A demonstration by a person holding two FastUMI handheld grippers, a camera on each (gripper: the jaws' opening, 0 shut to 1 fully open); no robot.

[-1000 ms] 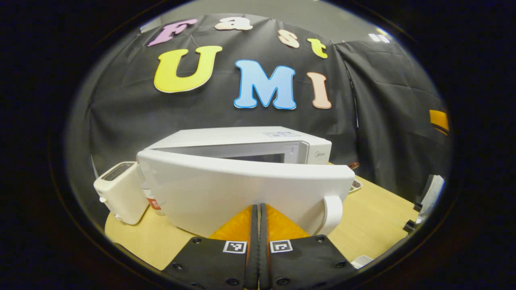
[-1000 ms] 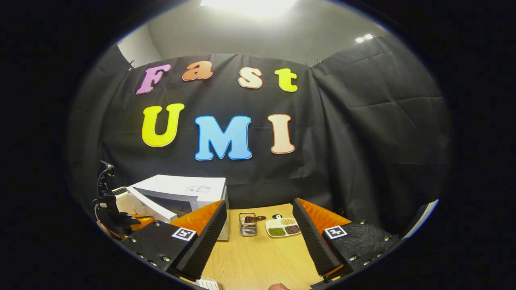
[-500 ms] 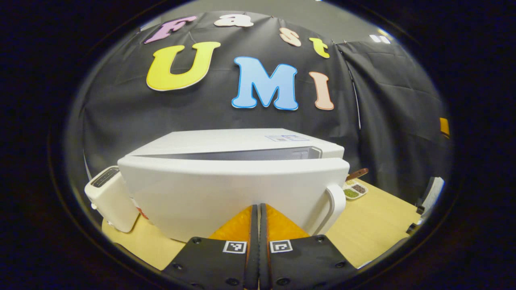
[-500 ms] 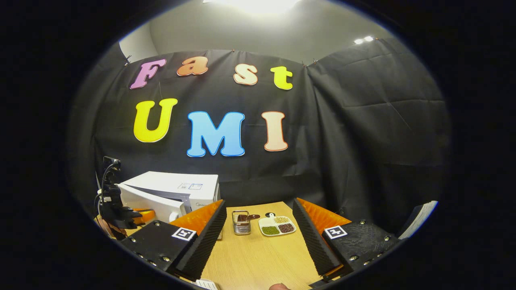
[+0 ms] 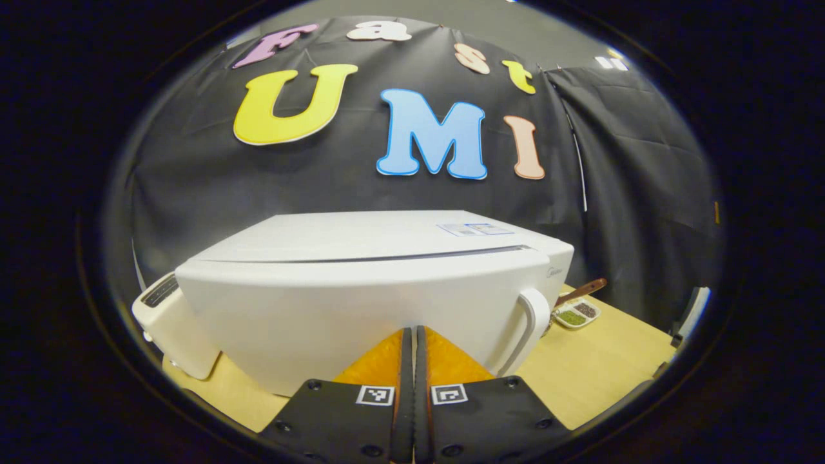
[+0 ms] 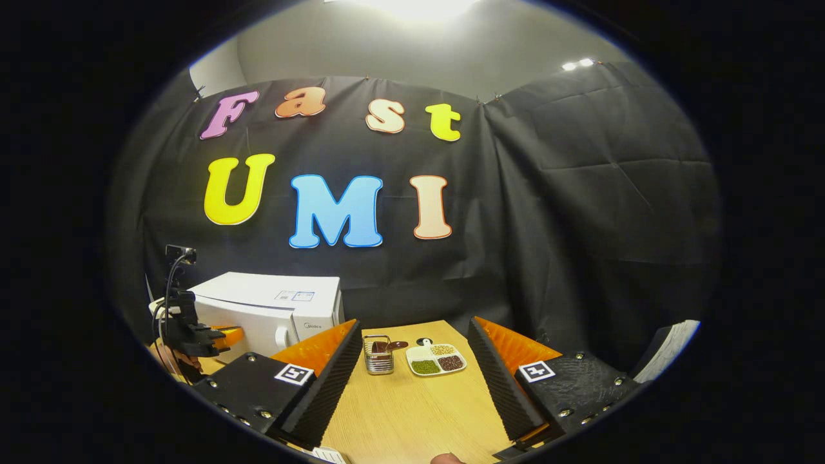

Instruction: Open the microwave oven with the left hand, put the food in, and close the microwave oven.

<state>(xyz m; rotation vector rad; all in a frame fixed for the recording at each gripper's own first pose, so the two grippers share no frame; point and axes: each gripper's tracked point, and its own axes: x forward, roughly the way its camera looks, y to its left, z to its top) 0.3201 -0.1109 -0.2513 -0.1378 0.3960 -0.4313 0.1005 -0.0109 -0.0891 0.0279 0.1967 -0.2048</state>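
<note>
Your left gripper (image 5: 413, 335), fingers pressed together, tips touch the boxy white microwave oven (image 5: 361, 283), whose door sits flush. Your right gripper (image 6: 412, 367) gapes over bare wooden table (image 6: 412, 412), right of it.

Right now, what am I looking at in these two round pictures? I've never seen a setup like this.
No robot here: a person holds a pair of tongs in each hand, and a small camera rides on each.

The left gripper view looks along the left tongs, shut with nothing between them, their tips at the door of a white microwave. A toaster stands beside it.

The right gripper view looks along the right tongs, open and empty above the wooden table. Farther off sit a wire basket and a divided dish of beans. The left tongs show beside the microwave there.
</note>
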